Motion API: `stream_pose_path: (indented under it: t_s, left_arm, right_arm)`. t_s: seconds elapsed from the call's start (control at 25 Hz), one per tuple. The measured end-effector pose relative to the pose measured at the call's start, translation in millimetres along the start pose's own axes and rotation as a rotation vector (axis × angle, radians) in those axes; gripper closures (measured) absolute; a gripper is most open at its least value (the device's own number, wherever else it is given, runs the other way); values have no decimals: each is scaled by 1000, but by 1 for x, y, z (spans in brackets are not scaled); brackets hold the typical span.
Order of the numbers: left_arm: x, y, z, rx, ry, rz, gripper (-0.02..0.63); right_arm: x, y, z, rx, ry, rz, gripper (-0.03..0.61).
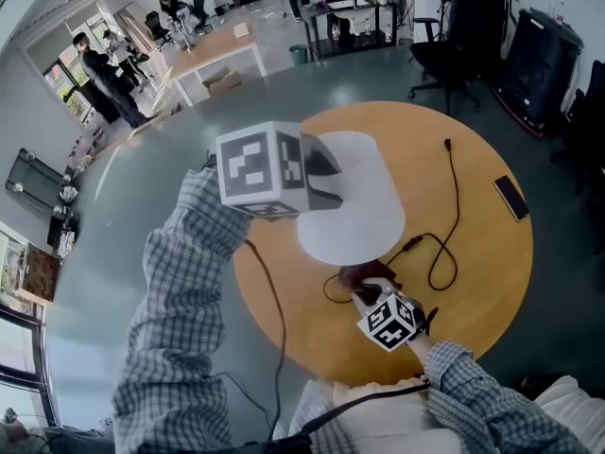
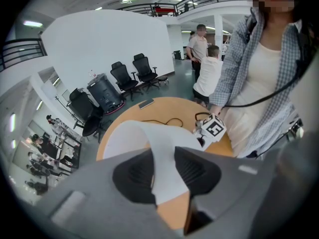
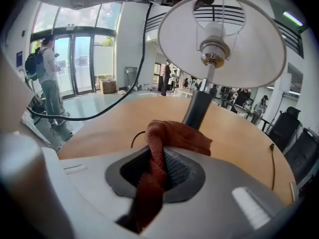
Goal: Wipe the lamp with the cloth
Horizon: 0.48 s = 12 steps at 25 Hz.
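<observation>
Left claw point(image 2: 162, 176) is pinched on the white lampshade point(image 2: 129, 136) rim. Right claw point(image 3: 154, 171) is clamped on the rust cloth point(image 3: 174, 136), close to the lamp's dark stem point(image 3: 199, 108) on the tabletop point(image 3: 109, 118). The head view hides that stem under the shade.

L tongs point(image 2: 167, 176) clamped on white lampshade point(image 2: 130, 139) rim, round wood table point(image 2: 172, 111) below, person point(image 2: 259, 73) in checked shirt opp.

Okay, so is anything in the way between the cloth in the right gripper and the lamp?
Nothing visible. The cloth, clamped in the right gripper's jaws, faces the dark lamp stem directly over bare table; the shade hangs above it.
</observation>
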<state>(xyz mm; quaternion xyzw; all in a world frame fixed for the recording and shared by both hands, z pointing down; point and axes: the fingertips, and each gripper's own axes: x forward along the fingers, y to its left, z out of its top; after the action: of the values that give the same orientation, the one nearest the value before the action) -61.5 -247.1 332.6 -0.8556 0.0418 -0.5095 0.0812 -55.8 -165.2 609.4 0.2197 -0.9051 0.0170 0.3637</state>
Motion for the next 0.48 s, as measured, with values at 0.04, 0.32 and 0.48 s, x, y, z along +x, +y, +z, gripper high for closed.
stream_pose_path:
  t_s: [0.04, 0.32, 0.48]
  left_arm:
    - [1, 0, 1, 10, 0, 11, 494]
    - [1, -21, 9, 70, 15, 71, 494]
    - [4, -40, 18, 115, 19, 87, 492]
  right_arm:
    - [1, 9, -1, -23, 9, 29, 520]
    - [-10, 58, -24, -109, 87, 223, 520]
    - [-28, 74, -37, -144, 112, 288, 520]
